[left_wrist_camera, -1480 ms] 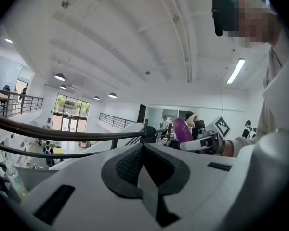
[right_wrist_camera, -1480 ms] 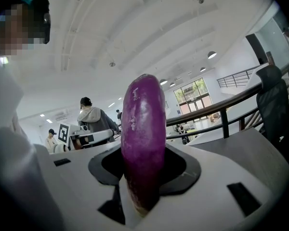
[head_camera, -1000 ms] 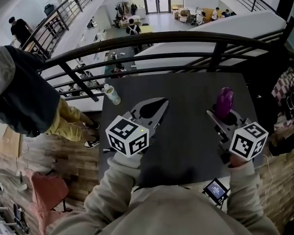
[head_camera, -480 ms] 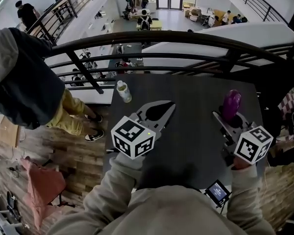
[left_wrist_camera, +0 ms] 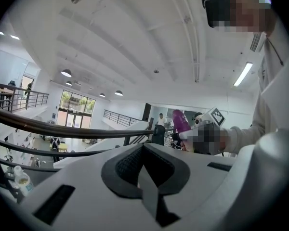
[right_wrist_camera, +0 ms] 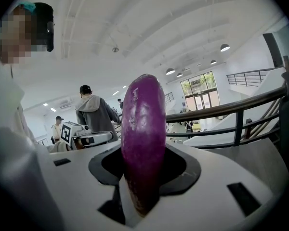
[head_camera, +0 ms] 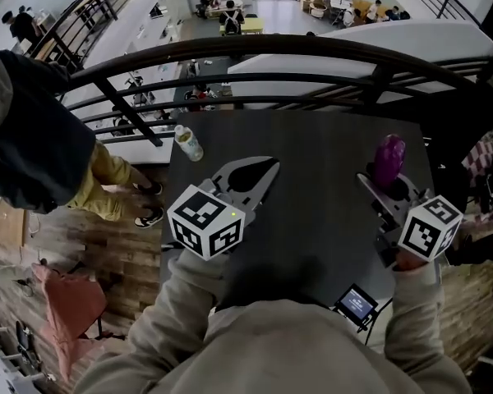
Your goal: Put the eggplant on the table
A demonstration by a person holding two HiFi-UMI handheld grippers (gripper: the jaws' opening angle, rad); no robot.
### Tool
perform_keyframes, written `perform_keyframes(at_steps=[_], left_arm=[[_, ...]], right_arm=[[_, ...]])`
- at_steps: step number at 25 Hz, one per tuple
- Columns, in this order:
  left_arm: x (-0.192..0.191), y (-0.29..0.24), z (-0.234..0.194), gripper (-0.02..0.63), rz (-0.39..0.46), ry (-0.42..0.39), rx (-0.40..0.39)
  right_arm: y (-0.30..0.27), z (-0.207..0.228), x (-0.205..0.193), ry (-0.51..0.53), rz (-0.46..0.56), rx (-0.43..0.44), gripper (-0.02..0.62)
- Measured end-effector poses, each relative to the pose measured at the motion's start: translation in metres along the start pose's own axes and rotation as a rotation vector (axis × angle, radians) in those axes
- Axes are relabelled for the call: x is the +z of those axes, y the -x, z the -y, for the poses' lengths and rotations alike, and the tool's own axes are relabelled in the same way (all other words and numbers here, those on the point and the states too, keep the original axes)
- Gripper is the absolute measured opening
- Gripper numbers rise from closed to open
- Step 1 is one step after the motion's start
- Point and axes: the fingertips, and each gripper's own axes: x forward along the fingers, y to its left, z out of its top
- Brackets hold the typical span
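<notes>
A purple eggplant (head_camera: 388,161) stands upright between the jaws of my right gripper (head_camera: 385,184), over the right side of the dark table (head_camera: 312,162). In the right gripper view the eggplant (right_wrist_camera: 143,134) fills the gap between the jaws, which are shut on it; its lower end is hidden there. My left gripper (head_camera: 263,171) hovers over the table's left half, shut and holding nothing. The left gripper view shows its pads closed together, with the eggplant (left_wrist_camera: 180,121) off to the right. Whether the eggplant touches the table I cannot tell.
A plastic bottle (head_camera: 187,143) stands at the table's far left corner. A small device with a lit screen (head_camera: 357,302) lies near the front right edge. A black railing (head_camera: 271,49) runs just behind the table, and a person (head_camera: 33,146) stands to the left.
Both grippers have drifted a little over the table. The eggplant stays upright in the right gripper and the left stays shut. My head view has shifted slightly.
</notes>
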Motion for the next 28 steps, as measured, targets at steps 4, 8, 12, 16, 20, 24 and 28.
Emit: perform_keyframes(at_steps=[4,8,12,16,20,24,28], left_arm=[[-0.001,-0.002,-0.001,0.005,0.009,0.019,0.009],[0.0,-0.005,0.01,0.005,0.007,0.012,-0.008],[-0.001,-0.009,0.013,0.005,0.0,0.012,-0.021],[-0.009,-0.011,0.018,0.005,-0.006,0.025,-0.034],[-0.021,-0.015,0.024,0.005,-0.02,0.046,-0.049],[-0.033,-0.017,0.021,0.005,-0.029,0.081,-0.047],[-0.046,-0.017,0.022,0.005,-0.036,0.106,-0.049]], right_arm=[[0.005,0.009,-0.006,-0.008,-0.016,0.007,0.178],[0.008,0.007,-0.007,-0.005,-0.029,0.02,0.178],[0.002,0.001,-0.007,0.002,-0.031,0.038,0.178],[-0.004,-0.007,-0.019,-0.007,-0.047,0.049,0.178],[-0.009,-0.008,-0.031,-0.018,-0.074,0.051,0.178],[-0.017,-0.007,-0.043,-0.032,-0.103,0.057,0.178],[-0.02,-0.009,-0.055,-0.041,-0.124,0.057,0.178]])
